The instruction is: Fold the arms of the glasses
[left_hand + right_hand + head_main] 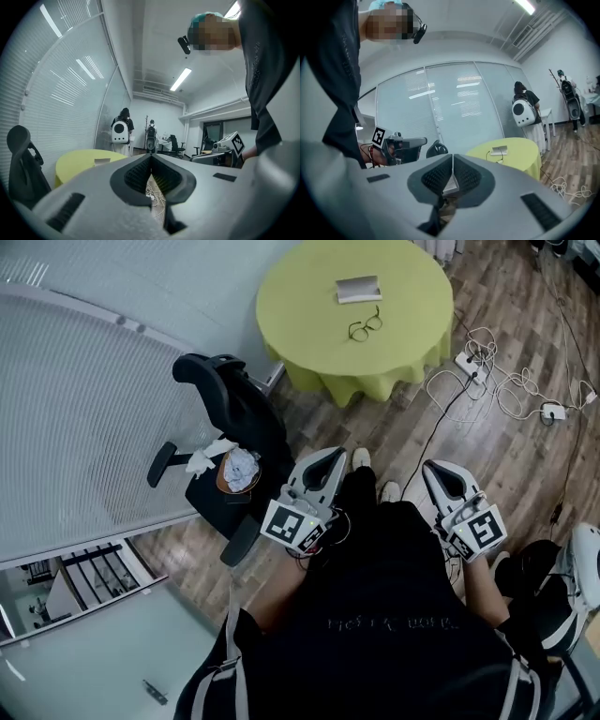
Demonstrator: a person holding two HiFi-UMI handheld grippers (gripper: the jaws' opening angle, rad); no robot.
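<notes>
- The round yellow-green table (pixel 300 296) stands well ahead of you, not yet reached.
- Your left gripper (pixel 330 457) and right gripper (pixel 437 469) hang by your body, jaws pressed together on nothing.
- The glasses (pixel 365 327) lie near the tabletop's middle, arms seemingly unfolded, so all the folding remains.

**No readable text anywhere**

A faint line of pale print (pixel 389 622) runs across the person's black shirt (pixel 375 662), its letters too blurred to read. A cube (pixel 292 525) on the left gripper (pixel 325 465) and another (pixel 480 531) on the right gripper (pixel 439 474) carry black-and-white square markers: patterns only, no letters or numbers.
</notes>
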